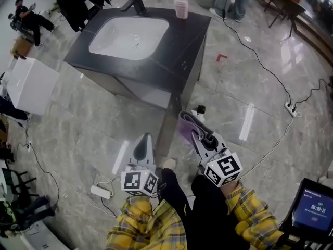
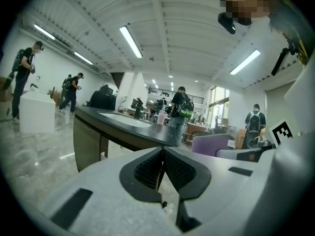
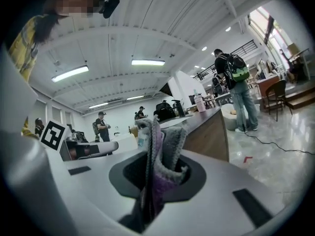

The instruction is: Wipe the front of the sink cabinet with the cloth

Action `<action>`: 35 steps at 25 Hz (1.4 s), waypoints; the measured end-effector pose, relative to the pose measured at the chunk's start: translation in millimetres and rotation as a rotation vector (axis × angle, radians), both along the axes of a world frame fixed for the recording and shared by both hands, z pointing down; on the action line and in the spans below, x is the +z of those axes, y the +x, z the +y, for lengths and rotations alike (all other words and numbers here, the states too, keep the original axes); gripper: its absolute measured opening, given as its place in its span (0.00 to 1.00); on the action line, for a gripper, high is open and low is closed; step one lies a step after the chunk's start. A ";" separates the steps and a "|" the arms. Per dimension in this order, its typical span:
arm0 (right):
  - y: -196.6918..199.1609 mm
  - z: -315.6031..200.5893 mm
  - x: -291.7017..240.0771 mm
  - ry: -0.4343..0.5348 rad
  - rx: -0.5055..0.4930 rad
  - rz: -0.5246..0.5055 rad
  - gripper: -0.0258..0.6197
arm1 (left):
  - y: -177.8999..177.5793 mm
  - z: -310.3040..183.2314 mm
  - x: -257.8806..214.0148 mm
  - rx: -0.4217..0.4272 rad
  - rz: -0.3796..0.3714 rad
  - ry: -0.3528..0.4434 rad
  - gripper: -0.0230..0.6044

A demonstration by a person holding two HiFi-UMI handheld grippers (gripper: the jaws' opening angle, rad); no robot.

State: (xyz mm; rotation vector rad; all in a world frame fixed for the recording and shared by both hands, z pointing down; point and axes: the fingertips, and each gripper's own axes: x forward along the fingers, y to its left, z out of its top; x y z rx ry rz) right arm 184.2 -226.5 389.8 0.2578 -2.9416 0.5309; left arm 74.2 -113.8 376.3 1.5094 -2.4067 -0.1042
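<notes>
Cloth [image 3: 160, 154] bunched between the clamped fingers of our right gripper [image 1: 202, 137] may slip against the cabinet front [image 1: 143, 94]; our left gripper [image 2: 161, 170] is pinched together, empty.

left gripper [image 1: 144, 141] jaws pressed together; right gripper [image 1: 201, 134] clamped on the cloth [image 1: 186, 124]; both point forward.

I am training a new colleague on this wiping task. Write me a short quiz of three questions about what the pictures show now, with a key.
1. True or false: the left gripper is shut and holds nothing.
2. Which gripper holds the cloth? A) left B) right C) neither
3. Fill in the missing word: on top of the sink cabinet, beyond the basin, stands a pink ____.

Key: 1 true. 2 B, the right gripper is shut on it. 3 bottle.
</notes>
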 end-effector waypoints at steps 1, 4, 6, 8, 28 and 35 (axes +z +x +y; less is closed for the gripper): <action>3.2 3.4 1.0 0.001 -0.021 0.001 0.11 | 5.1 4.0 0.5 -0.016 -0.002 0.000 0.05; 12.3 8.8 4.4 0.004 -0.066 0.005 0.11 | 17.5 14.4 2.6 -0.063 0.001 0.002 0.05; 16.9 11.2 8.8 -0.002 -0.096 0.009 0.11 | 25.3 24.0 3.8 -0.103 0.003 0.000 0.05; 19.8 16.3 12.9 -0.010 -0.124 0.012 0.11 | 31.3 37.2 4.5 -0.141 -0.002 -0.008 0.05; 36.9 103.1 39.4 -0.012 -0.237 0.094 0.11 | 62.1 138.1 8.7 -0.252 0.036 -0.010 0.05; 34.3 131.3 41.6 -0.012 -0.238 0.103 0.11 | 66.8 184.5 13.0 -0.264 0.049 -0.026 0.05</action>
